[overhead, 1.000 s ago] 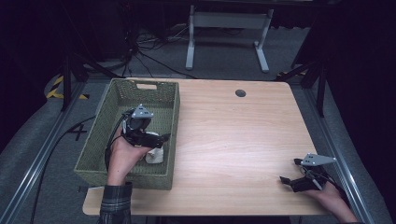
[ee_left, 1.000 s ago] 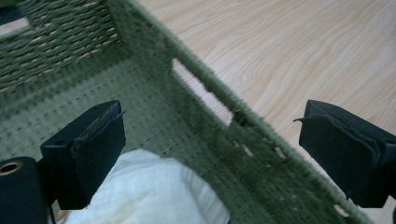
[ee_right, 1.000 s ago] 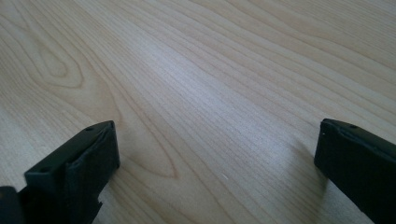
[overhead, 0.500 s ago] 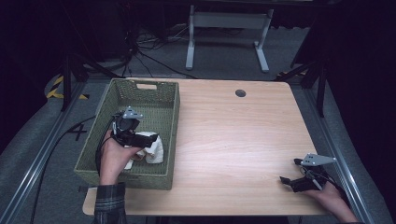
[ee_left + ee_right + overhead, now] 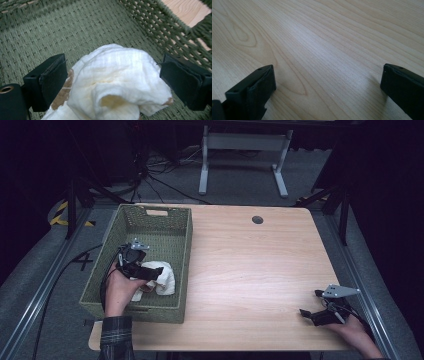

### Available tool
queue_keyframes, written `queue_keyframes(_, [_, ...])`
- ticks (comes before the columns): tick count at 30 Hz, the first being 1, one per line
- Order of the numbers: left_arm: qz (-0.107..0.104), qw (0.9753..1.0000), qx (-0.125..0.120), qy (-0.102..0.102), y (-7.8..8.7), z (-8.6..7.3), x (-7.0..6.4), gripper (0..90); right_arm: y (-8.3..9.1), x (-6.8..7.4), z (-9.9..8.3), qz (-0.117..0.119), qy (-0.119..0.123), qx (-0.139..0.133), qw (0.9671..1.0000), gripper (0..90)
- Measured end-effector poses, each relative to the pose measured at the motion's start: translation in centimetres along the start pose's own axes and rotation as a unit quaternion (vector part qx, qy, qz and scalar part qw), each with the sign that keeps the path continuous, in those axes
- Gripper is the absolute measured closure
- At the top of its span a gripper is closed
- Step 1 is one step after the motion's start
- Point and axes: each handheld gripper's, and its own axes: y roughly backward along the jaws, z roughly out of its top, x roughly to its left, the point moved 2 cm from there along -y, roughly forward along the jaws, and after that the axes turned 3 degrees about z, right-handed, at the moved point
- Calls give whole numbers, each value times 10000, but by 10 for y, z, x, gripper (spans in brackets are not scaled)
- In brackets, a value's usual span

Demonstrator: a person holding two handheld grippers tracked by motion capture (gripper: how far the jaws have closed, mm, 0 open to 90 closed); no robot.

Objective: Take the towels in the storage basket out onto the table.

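The left gripper [image 5: 112, 80] is sitting in the basket [image 5: 165, 227], jaws apart around the white cloth [image 5: 117, 75]; the cloth's near end is running off the frame, and contact is unclear. The right gripper [image 5: 311, 315] is resting on the table [image 5: 250, 265], jaws apart.

Left gripper [image 5: 152, 275]: black body, topped by a grey three-cornered plate [image 5: 138, 243] fixed with small screws; a black cable [image 5: 60, 275] is trailed off past the table edge. A dark plaid sleeve [image 5: 114, 337] is worn on the left forearm. Right gripper [image 5: 306, 314]: same black build, grey triangular plate [image 5: 340, 291] on top, thin black cabling bunched beside it. In the gripper views, both pairs of jaws are seen as matte black blocks faced with dark pads [image 5: 53, 75]; small round screw holes are noted on the jaw edges, and a brass-coloured insert [image 5: 6, 89] is set in a black cylinder at the left gripper's lower left.
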Motion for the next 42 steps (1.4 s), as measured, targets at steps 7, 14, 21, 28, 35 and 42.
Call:
queue_keyframes(7, [30,9997,249,17,-10,-4,1,82,0,0,0,5,3,3,10000,3])
queue_keyframes(14, [32,9980,619,89,-18,-7,2,83,0,0,0,7,-4,6,10000,3])
queue_keyframes(21, [-27,9960,877,136,-25,-9,1,94,0,0,0,6,-2,8,10000,3])
queue_keyframes(28, [-157,9903,1376,43,-34,-12,-4,118,0,0,0,6,0,7,10000,3])
queue_keyframes(35, [-200,9877,1542,140,-37,-14,-4,162,0,0,0,5,4,4,10000,3])
queue_keyframes(42, [-357,9841,1723,247,-37,-14,-4,388,0,0,0,-1,12,5,10000,3])
